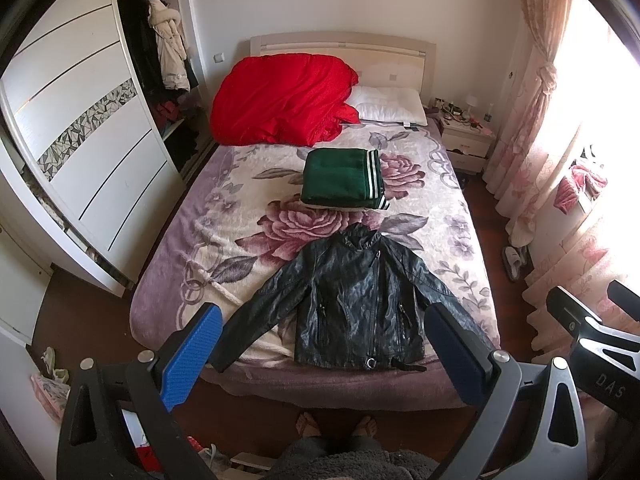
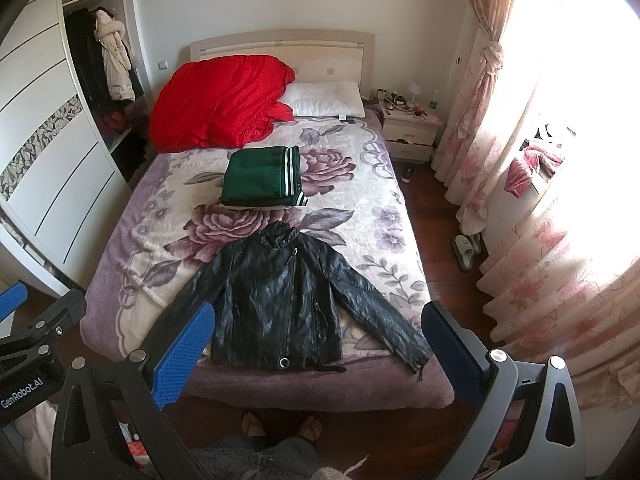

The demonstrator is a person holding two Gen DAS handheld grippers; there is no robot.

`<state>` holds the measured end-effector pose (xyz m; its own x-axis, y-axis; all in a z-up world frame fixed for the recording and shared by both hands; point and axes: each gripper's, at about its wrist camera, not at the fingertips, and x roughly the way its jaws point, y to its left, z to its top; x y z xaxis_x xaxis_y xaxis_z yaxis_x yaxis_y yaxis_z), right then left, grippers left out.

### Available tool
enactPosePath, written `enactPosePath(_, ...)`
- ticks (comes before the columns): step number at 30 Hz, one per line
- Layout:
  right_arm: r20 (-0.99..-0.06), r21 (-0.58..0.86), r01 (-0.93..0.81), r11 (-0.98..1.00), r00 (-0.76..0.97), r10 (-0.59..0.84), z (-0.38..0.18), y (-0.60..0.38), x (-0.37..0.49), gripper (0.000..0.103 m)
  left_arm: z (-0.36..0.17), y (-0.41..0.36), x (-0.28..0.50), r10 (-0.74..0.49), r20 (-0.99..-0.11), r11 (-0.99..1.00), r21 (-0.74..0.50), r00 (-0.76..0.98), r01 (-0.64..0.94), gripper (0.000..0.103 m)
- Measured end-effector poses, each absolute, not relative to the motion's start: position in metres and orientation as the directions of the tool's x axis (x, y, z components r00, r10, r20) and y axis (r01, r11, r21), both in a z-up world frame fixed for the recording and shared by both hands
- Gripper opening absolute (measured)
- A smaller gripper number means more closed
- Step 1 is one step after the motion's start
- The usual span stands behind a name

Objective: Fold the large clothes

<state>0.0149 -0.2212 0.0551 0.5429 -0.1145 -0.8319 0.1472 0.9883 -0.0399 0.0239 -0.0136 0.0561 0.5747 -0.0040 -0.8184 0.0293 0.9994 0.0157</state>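
Observation:
A black leather jacket [image 1: 352, 296] lies flat and face up at the foot of the bed, sleeves spread to both sides; it also shows in the right wrist view [image 2: 288, 300]. A folded green garment with white stripes [image 1: 344, 178] lies behind it in the middle of the bed, also in the right wrist view [image 2: 262, 178]. My left gripper [image 1: 324, 354] is open and empty, held above the foot of the bed. My right gripper [image 2: 316, 354] is open and empty, beside it to the right.
A red quilt [image 1: 280, 96] and a white pillow [image 1: 388, 106] lie at the head of the bed. A wardrobe [image 1: 80, 140] stands on the left. A nightstand [image 1: 466, 136] and curtains [image 2: 540, 200] are on the right. Slippers [image 2: 466, 250] lie on the floor.

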Motion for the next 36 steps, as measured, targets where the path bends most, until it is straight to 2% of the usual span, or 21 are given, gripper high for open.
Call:
enactPosePath(7,-0.839,-0.023,0.18,0.983,0.531,-0.117,0.054,-0.226,0.031,0.103,0.052,-0.019,0.041,0.053,-0.788,0.998,0.066,0.614,-0.002,0.103)
enactPosePath(10,-0.847,-0.008,0.226,0.974,0.517,-0.127,0.053,-0.24,0.077,0.103,0.027,-0.018,0.069,0.084,-0.765,0.995,0.094,0.639,-0.017,0.103)
enactPosePath(12,-0.869,-0.006,0.284,0.959,0.474,-0.146,0.028,-0.258,0.088,0.103,0.002,-0.019,0.091,0.098,-0.762,0.993,0.118,0.64,-0.012,0.103)
enactPosePath(18,-0.953,0.049,0.586,0.809,0.271,-0.139,-0.083,-0.348,0.115,0.101,-0.106,-0.015,0.137,0.113,-0.819,0.984,0.169,0.562,0.048,0.103)
enactPosePath(19,-0.96,0.049,0.629,0.776,0.244,-0.138,-0.101,-0.361,0.114,0.096,-0.124,-0.016,0.146,0.119,-0.831,0.984,0.173,0.543,0.05,0.103)
enactPosePath(20,-0.968,0.067,0.684,0.726,0.22,-0.117,-0.125,-0.382,0.116,0.084,-0.144,-0.02,0.155,0.126,-0.845,0.983,0.178,0.52,0.053,0.103)
enactPosePath(22,-0.983,0.057,0.754,0.654,0.157,-0.095,-0.167,-0.414,0.117,0.069,-0.179,-0.026,0.168,0.131,-0.864,0.983,0.178,0.487,0.052,0.103)
enactPosePath(23,-0.987,0.062,0.783,0.619,0.139,-0.077,-0.19,-0.431,0.117,0.066,-0.2,-0.031,0.177,0.137,-0.87,0.982,0.181,0.473,0.05,0.103)
enactPosePath(30,-0.998,0.062,0.94,0.336,0.048,0.048,-0.356,-0.535,0.109,0.067,-0.334,-0.061,0.212,0.211,-0.922,0.974,0.224,0.326,0.004,0.103)
enactPosePath(33,-0.987,0.103,0.978,0.18,0.078,0.139,-0.432,-0.575,0.097,0.068,-0.386,-0.07,0.223,0.221,-0.94,0.974,0.224,0.258,-0.017,0.103)
enactPosePath(36,-0.971,0.186,0.982,0.04,0.178,0.162,-0.497,-0.614,0.065,0.069,-0.431,-0.081,0.231,0.247,-0.948,0.969,0.247,0.201,-0.023,0.103)
